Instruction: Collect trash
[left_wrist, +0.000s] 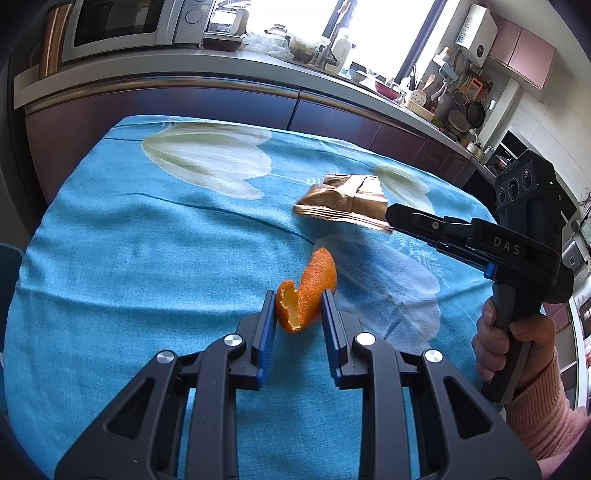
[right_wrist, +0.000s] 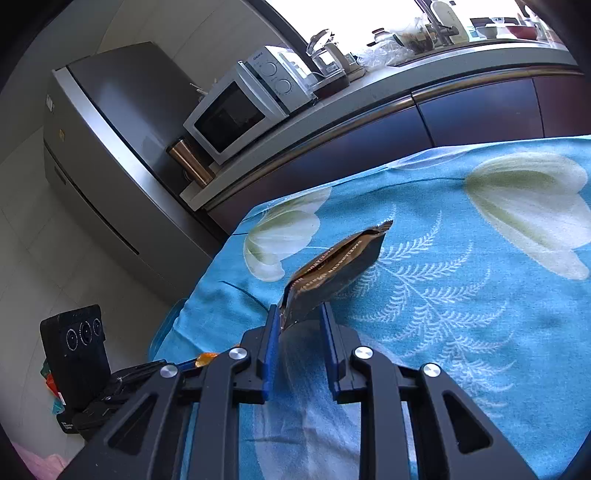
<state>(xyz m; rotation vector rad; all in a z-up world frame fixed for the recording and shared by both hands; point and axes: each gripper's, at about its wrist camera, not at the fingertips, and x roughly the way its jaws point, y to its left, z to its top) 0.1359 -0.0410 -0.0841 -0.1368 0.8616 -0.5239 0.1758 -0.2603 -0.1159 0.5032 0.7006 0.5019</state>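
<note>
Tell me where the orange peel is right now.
The orange peel stands between the left hand-held gripper's blue pads, low centre in the left wrist view, over the blue floral tablecloth, nearer than the brown wrapper.

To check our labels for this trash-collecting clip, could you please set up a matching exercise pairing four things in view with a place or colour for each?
Things:
1. orange peel
2. wrapper
3. microwave
4. tablecloth

Places or colours:
A. on the kitchen counter
B. between the fingers of the left gripper
C. blue with white flowers
D. between the fingers of the right gripper

Pairs: 1-B; 2-D; 3-A; 4-C
</note>
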